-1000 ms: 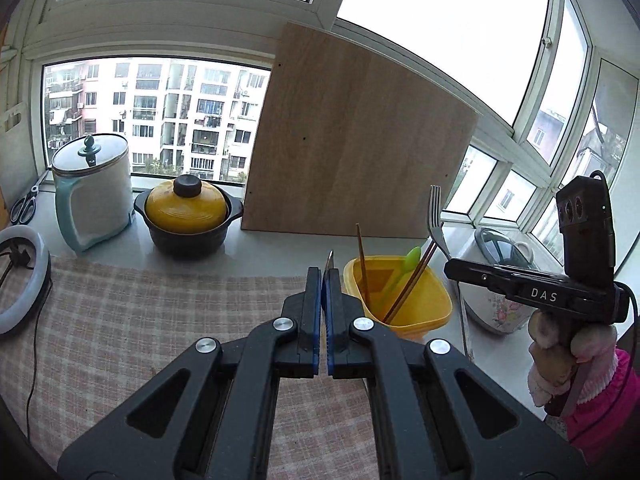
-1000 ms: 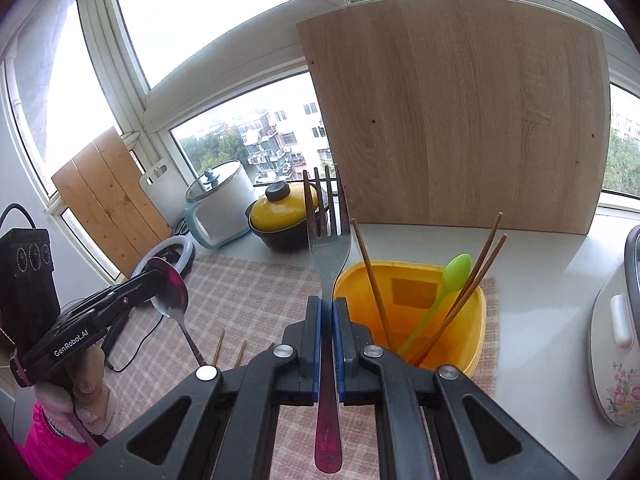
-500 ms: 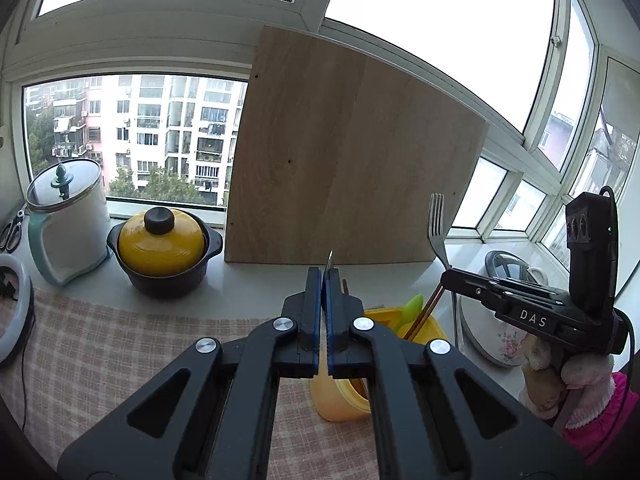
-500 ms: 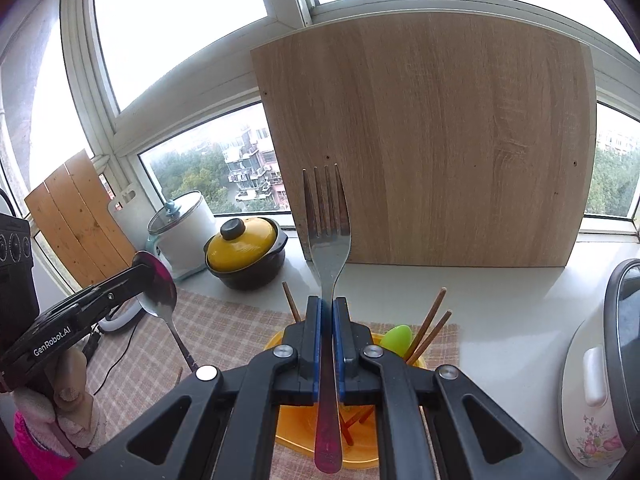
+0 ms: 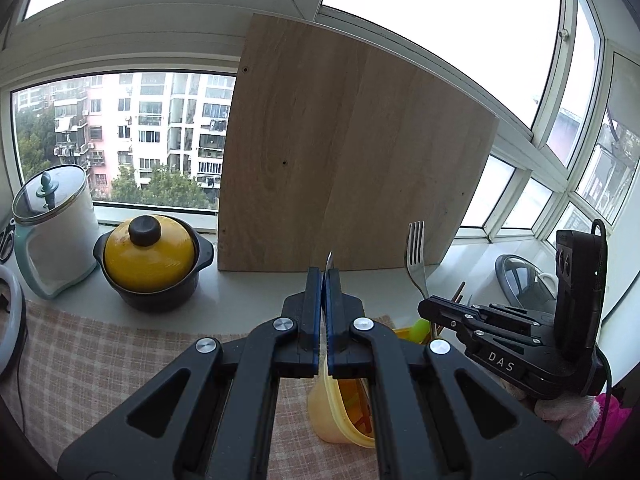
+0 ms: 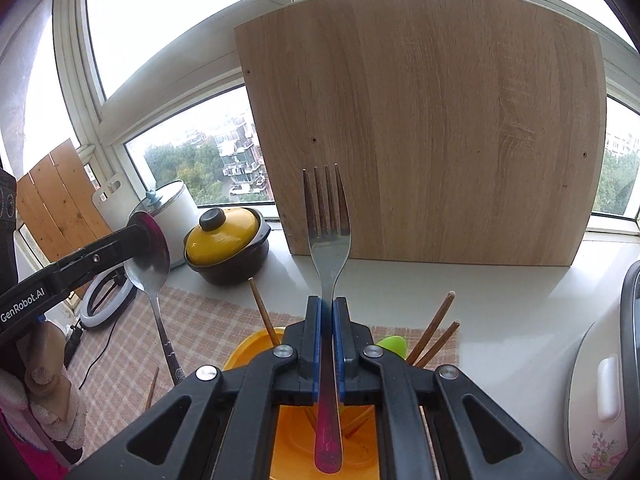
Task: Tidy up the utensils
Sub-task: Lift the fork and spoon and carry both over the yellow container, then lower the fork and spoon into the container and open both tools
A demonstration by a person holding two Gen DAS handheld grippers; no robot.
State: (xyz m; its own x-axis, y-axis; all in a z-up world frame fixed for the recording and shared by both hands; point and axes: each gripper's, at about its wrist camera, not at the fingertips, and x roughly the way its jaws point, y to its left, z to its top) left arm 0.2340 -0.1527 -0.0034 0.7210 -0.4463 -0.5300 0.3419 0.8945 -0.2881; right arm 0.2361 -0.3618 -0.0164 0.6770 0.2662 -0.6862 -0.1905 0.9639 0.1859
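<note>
My right gripper (image 6: 327, 304) is shut on a metal fork (image 6: 327, 232), tines up, handle hanging down over the yellow utensil holder (image 6: 248, 350). The holder has brown chopsticks (image 6: 434, 326) and a green spoon (image 6: 392, 345) in it. My left gripper (image 5: 324, 276) is shut on a metal spoon (image 6: 148, 268), whose edge shows between the pads (image 5: 329, 260). In the right wrist view the spoon's handle hangs down just left of the holder. The holder (image 5: 332, 416) sits below my left gripper, and the fork (image 5: 416, 256) and right gripper (image 5: 430, 306) are to its right.
A large wooden board (image 6: 424, 128) leans on the window behind. A yellow-lidded pot (image 5: 150, 258) and a white lidded jar (image 5: 56, 228) stand at back left. A ring light (image 6: 106, 300) lies on the checked cloth (image 5: 88, 364). A rice cooker (image 6: 608, 380) is at right. A loose chopstick (image 6: 151, 386) lies on the cloth.
Both grippers have moved forward and over the yellow holder, which now sits under them. The fork and the spoon stay clamped.
</note>
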